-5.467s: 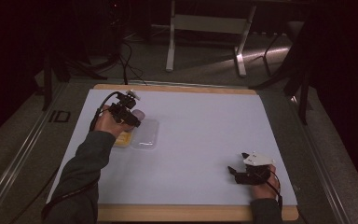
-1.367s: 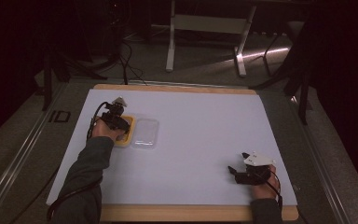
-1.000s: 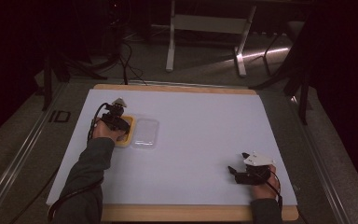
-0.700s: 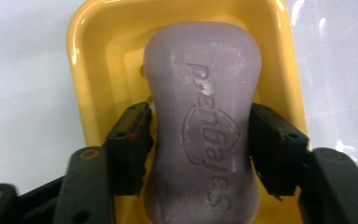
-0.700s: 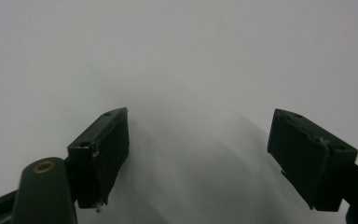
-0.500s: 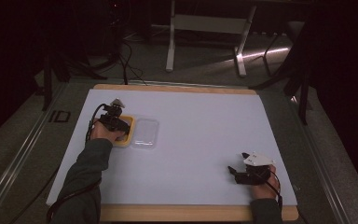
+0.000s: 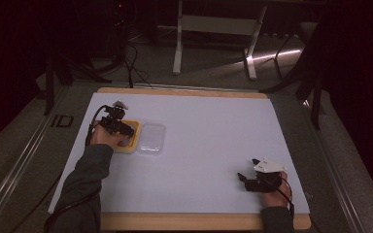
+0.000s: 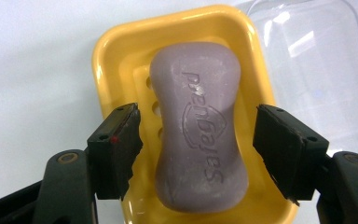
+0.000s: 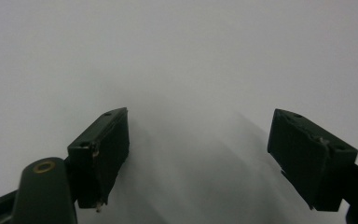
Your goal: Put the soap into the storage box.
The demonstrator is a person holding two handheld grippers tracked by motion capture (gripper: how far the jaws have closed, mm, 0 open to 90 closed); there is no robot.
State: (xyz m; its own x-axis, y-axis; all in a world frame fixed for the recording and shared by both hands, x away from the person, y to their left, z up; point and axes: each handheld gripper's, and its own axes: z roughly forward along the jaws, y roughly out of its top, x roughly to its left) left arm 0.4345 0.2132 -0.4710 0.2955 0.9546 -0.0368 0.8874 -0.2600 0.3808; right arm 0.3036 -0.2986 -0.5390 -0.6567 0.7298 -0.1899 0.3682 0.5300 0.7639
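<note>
Opening just now, the left tool point(image 8: 198, 149) stands released, its jaws clear of the purple Safeguard soap bar point(image 8: 198, 126) lying in the yellow soap dish point(image 8: 116, 42); beyond sits a clear lid point(image 8: 317, 70); the right tool point(image 9: 198, 158) rests spread wide on the white counter point(image 7: 213, 131).

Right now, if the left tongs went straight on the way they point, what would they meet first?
Probably the purple soap bar lying in the yellow dish: the left tongs straddle it with clear gaps.

Beyond your right-hand jaw, the clear lid point(image 8: 317, 70) ran off the picture's edge; below the jaws, the yellow dish point(image 8: 116, 60) was cut off too.
</note>
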